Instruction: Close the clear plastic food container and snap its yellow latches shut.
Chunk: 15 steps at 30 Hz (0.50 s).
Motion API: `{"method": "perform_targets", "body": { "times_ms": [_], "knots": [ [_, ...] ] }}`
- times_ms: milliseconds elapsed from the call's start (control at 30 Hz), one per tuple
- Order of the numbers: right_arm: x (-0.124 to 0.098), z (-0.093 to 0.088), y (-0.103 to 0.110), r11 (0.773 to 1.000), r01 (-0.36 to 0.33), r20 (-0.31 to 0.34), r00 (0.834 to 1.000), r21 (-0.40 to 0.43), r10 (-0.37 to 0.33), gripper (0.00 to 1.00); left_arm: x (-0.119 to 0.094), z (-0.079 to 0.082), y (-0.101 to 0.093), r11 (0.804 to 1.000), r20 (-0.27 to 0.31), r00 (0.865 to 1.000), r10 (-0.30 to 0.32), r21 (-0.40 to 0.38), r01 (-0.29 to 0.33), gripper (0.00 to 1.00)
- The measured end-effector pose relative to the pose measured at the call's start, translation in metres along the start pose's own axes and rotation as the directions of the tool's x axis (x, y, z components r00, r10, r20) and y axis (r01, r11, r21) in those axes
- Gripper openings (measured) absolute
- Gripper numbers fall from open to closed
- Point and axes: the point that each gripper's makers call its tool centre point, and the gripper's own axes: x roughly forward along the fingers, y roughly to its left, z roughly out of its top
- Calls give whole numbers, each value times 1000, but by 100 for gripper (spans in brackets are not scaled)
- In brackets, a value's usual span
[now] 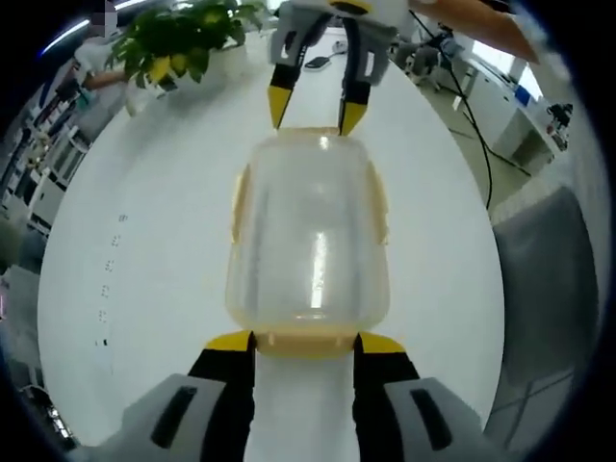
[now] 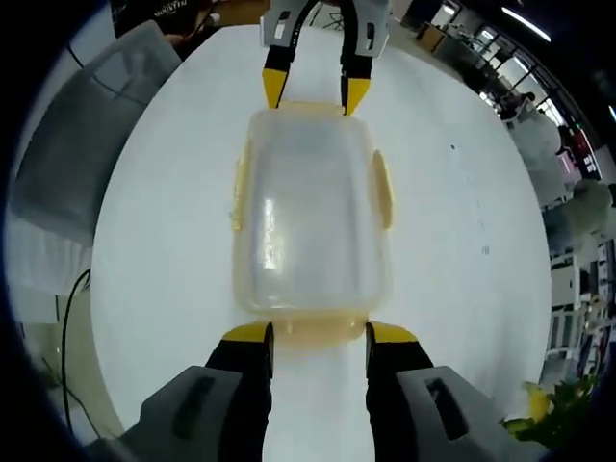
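The clear container [image 1: 310,241] is sitting lid-on at the middle of the white table [image 1: 144,269], its yellow latches [image 1: 237,207] awaiting snapping (seemingly). The left gripper [image 1: 304,343] and right gripper [image 2: 318,334] are bracketing opposite ends, jaws parted, gripping nothing; next, each is probably pressing an end latch down.

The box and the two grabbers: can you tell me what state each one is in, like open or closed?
Container: upright on the white table, lid on top.
Side latches: yellow, lying along the walls; cannot tell if snapped.
Left gripper: open, jaw tips at the container's near end.
Right gripper: open, jaw tips at the opposite end.
Potted plant: upright at the table's far edge.
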Motion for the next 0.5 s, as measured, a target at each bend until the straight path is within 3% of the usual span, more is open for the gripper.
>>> {"method": "perform_targets", "body": {
  "times_ms": [400,500],
  "knots": [
    [7,-4,14,998,-24,-5,1000,60,24,35,3,-2,-3,999,-12,1000,-8,41,8,34],
    [12,-7,17,996,-33,-8,999,86,34,32,4,-3,-5,999,-17,1000,-6,48,7,35]
  ]
}}
